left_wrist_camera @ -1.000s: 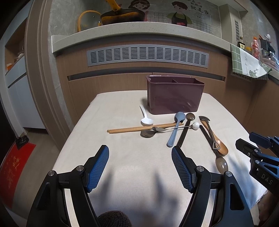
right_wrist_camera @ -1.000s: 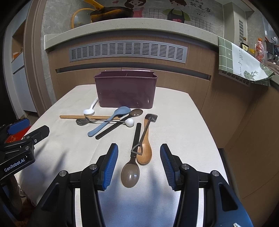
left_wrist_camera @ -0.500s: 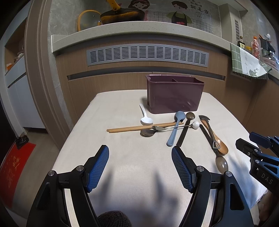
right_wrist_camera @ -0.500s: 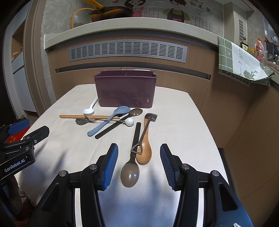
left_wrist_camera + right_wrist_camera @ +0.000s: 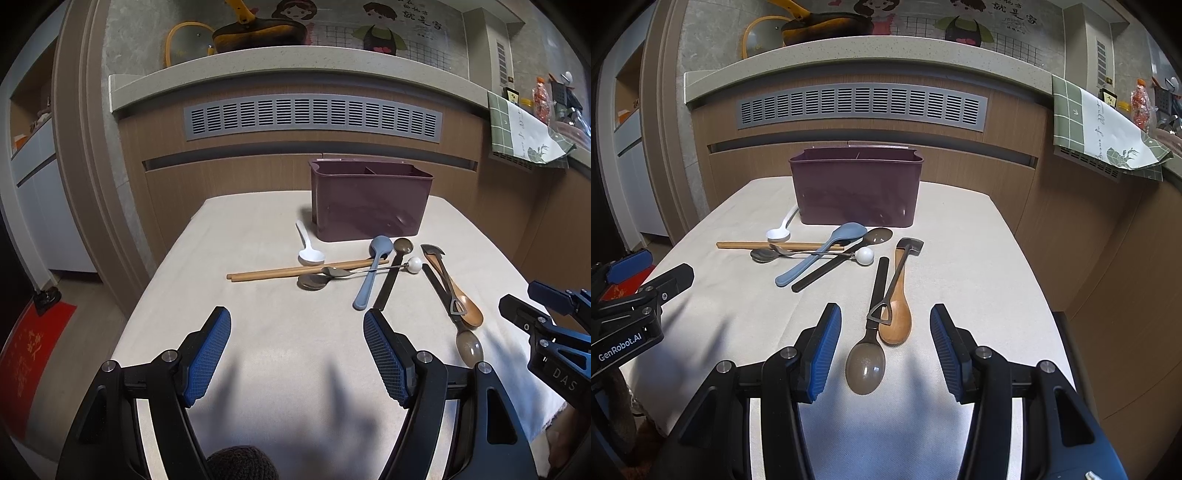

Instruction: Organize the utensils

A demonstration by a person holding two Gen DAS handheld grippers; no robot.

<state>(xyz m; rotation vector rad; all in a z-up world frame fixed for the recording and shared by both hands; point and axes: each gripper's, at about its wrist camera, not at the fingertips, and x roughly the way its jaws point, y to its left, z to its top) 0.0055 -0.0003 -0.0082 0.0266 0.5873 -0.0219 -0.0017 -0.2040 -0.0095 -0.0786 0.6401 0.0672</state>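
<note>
- Right gripper (image 5: 885, 347) spread wide, holding nothing, poised over translucent brown plastic spoon (image 5: 866, 366) and wooden spoon (image 5: 895, 317), well in front of maroon plastic utensil caddy (image 5: 856, 192).
- Left gripper (image 5: 297, 352) equally wide, gripping nothing, above bare cloth in front of caddy.
- Likely step: first pick. Next: lower, close on one handle, carry to caddy.
- Readable: "GenRobot.AI", "DAS".

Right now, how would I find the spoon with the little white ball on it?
Start at the purple box at the back of the table. In front of it lies a heap of spoons. The thin metal spoon lies across the others, and only it ends in a round white ball.
</note>
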